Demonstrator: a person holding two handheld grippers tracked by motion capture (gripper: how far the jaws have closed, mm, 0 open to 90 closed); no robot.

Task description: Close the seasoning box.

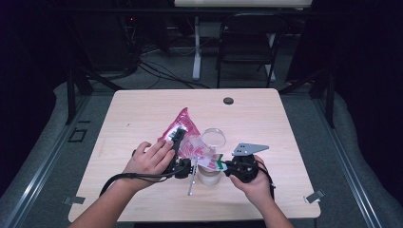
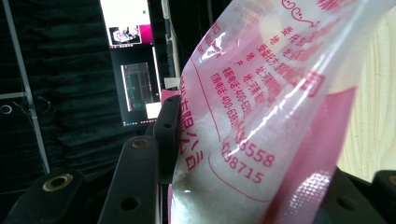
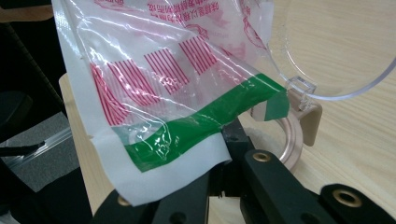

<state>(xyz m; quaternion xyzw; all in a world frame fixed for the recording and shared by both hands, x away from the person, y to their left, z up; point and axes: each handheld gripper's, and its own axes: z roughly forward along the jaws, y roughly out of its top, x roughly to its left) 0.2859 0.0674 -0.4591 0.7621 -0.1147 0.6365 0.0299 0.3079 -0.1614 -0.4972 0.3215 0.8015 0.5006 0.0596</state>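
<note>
High view: left gripper (image 1: 178,142) clamps bag (image 1: 187,137), right gripper (image 1: 223,165) pinches its green-edged mouth over open jar (image 1: 209,173); pouring seems unfinished

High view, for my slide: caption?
Left gripper and right gripper hold a pink bag over an open jar.

On the table (image 1: 142,114), the bag (image 1: 185,135) lies between my left gripper (image 1: 178,142) and my right gripper (image 1: 227,167). The jar (image 1: 210,175) stands under the bag's right end, its lid (image 1: 214,137) behind it, a spoon (image 1: 192,179) just left.
</note>
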